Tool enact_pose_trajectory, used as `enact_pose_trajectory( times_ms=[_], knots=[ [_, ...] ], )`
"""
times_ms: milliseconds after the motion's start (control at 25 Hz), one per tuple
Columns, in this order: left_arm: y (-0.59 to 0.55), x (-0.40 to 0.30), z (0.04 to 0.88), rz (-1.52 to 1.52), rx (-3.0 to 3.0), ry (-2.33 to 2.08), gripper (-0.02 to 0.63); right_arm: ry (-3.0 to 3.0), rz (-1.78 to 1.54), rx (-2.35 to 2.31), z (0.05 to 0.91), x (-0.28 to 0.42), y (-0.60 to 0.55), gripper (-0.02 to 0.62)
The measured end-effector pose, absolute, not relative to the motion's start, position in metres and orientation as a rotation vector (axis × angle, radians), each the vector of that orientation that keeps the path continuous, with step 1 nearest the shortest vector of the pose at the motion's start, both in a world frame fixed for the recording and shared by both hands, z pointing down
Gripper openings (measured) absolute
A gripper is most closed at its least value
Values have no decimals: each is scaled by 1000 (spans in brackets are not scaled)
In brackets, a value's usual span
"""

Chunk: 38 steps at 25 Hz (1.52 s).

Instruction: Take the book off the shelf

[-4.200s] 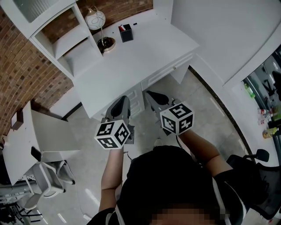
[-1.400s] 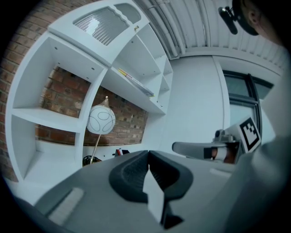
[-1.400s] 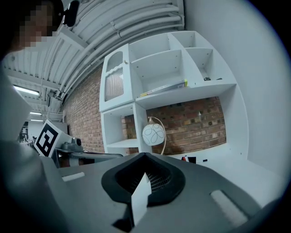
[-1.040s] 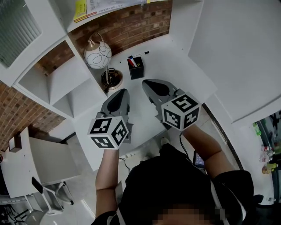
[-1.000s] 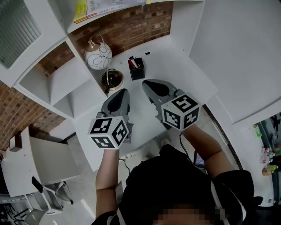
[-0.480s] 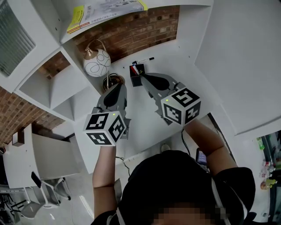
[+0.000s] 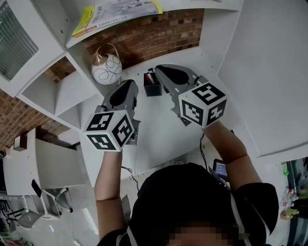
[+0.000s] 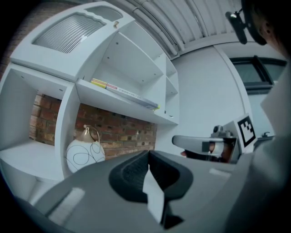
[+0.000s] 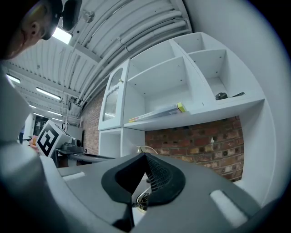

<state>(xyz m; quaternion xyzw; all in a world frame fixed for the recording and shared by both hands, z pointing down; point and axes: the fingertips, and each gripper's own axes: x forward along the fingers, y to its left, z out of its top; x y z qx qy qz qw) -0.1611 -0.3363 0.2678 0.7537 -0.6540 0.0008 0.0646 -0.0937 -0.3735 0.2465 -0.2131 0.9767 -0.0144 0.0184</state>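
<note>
Both held level over the desk (image 7: 159, 129), side by side: my left gripper (image 7: 126, 87) is clenched shut on nothing, my right gripper (image 7: 163, 72) likewise shut and empty. The book (image 7: 115, 12) lies flat on the shelf (image 7: 197, 5) above the brick wall (image 7: 159, 31), well apart from both tips. A round white lamp (image 7: 107, 68) and a black pen holder (image 7: 152, 87) stand beneath it.

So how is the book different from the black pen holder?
The book lies flat on the shelf; the pen holder stands upright on the desk below. The book is thin, white and yellow; the pen holder is a black box with pens in it. Both rest on white furniture.
</note>
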Motion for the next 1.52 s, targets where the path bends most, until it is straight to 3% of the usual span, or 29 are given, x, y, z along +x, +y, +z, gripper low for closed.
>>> enact_pose_trajectory(
  times_ms=[400, 880, 1160, 1520],
  knots=[
    [-355, -174, 226, -23, 2261, -2053, 6, 2986, 34, -638, 193, -101, -402, -2],
    [-373, -194, 178, -7, 2277, -2146, 5, 3038, 426, -640, 141, -115, -411, 0],
    [-381, -193, 145, 325, 2385, -2229, 6, 3032, 646, -696, 119, -110, -424, 3],
    [-393, -191, 118, 813, 2495, -2298, 6, 3081, 804, -677, 111, -119, -434, 57]
  ],
)
